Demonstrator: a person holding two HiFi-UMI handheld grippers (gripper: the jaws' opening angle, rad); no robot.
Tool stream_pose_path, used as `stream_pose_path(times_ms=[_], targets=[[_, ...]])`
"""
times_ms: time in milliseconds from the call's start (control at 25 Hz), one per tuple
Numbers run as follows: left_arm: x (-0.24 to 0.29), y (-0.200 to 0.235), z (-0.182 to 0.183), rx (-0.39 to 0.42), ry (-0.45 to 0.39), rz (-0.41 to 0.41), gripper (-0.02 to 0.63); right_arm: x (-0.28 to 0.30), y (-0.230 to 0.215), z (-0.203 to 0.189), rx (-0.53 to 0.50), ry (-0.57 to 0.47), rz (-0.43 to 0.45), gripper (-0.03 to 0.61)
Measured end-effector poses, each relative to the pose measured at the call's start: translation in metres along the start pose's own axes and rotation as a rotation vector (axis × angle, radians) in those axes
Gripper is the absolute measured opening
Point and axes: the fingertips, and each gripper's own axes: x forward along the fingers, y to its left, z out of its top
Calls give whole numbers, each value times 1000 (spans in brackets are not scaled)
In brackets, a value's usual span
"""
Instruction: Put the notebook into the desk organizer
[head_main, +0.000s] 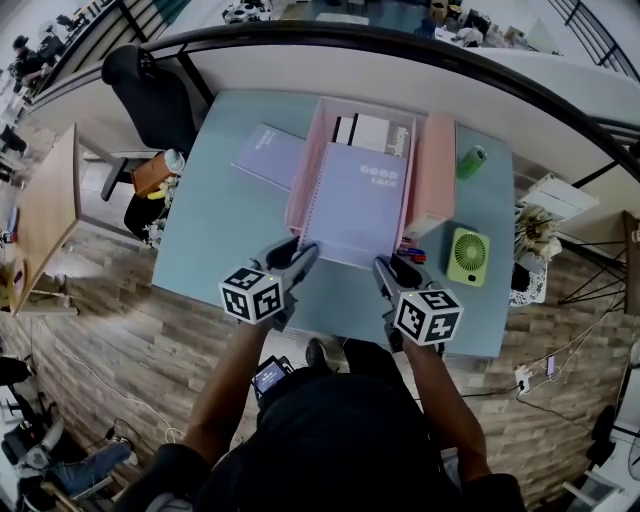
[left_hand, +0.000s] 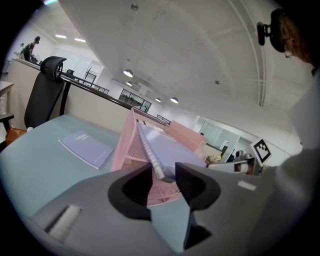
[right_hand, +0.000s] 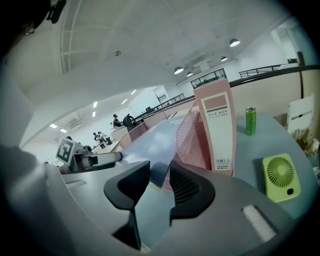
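A lilac spiral notebook (head_main: 355, 200) marked GOOD LUCK lies slanted on the pink mesh desk organizer (head_main: 298, 185), its near edge jutting out toward me over the table. My left gripper (head_main: 305, 255) is at its near left corner. In the left gripper view the spiral binding (left_hand: 156, 162) sits between the jaws of this gripper (left_hand: 164, 170), which is shut on it. My right gripper (head_main: 385, 268) holds the near right corner. In the right gripper view the notebook (right_hand: 150, 142) fills the gap in that gripper (right_hand: 160, 172). The organizer's mesh (right_hand: 192, 135) rises just behind.
A second lilac notebook (head_main: 268, 155) lies flat left of the organizer. A pink file box (head_main: 435, 170) stands at its right, with a green can (head_main: 471, 161) and a small green fan (head_main: 467, 256) beyond. A black office chair (head_main: 150, 95) stands at the table's far left corner.
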Motion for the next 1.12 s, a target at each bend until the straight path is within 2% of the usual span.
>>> stream_pose_path(times_ms=[120, 280, 480, 640, 1120], targets=[[-3, -4, 4, 65, -1, 21, 186, -4, 5, 6, -29, -9, -11, 109], [-9, -13, 13, 212, -9, 52, 159, -9, 18, 15, -100, -29, -13, 92], [-18, -26, 17, 342, -13, 67, 156, -15, 36, 16, -199, -49, -18, 78], [-28, -33, 10, 381, -3, 70, 156, -21, 47, 9, -257, -50, -27, 77], [-65, -47, -10, 431, 10, 64, 156, -39, 77, -15, -349, -54, -42, 77]])
